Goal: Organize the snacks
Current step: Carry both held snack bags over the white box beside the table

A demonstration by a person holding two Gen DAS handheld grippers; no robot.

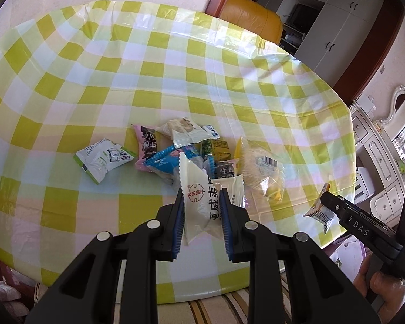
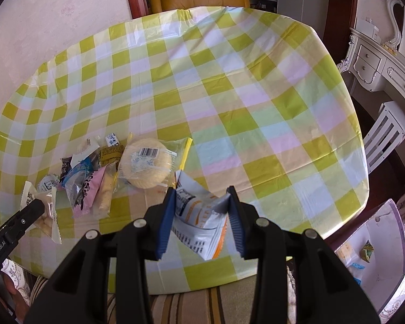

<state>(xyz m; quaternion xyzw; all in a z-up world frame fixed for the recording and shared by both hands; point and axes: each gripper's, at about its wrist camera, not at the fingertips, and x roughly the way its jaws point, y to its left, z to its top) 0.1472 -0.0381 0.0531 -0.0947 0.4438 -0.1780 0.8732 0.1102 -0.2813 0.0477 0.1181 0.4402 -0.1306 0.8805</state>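
- Presently, step in hand, as judged: each gripper carries one packet away from the heap for sorting. To do it well, lift clear before moving sideways so the dangling ends do not drag the heap, and set each packet flat on bare cloth, well apart from the rest.
- Green-and-white packet (image 1: 103,159): lies alone on the table (image 1: 67,86), left of the heap, untouched.
- Heap of snacks (image 1: 194,151): mixed wrappers, overlapping, near the front edge, just beyond the left gripper.
- Left gripper (image 1: 202,199): jaws closed on a white packet (image 1: 199,202) with red print; the packet stands between the blue pads, its top poking out past the tips.
- Round cake in a clear bag (image 2: 147,162): right end of the heap, just beyond the right gripper, apart from it.
- Right gripper (image 2: 202,197): jaws closed on a crumpled white-and-orange packet (image 2: 202,216), pinched between the pads, its lower end hanging toward the near edge.
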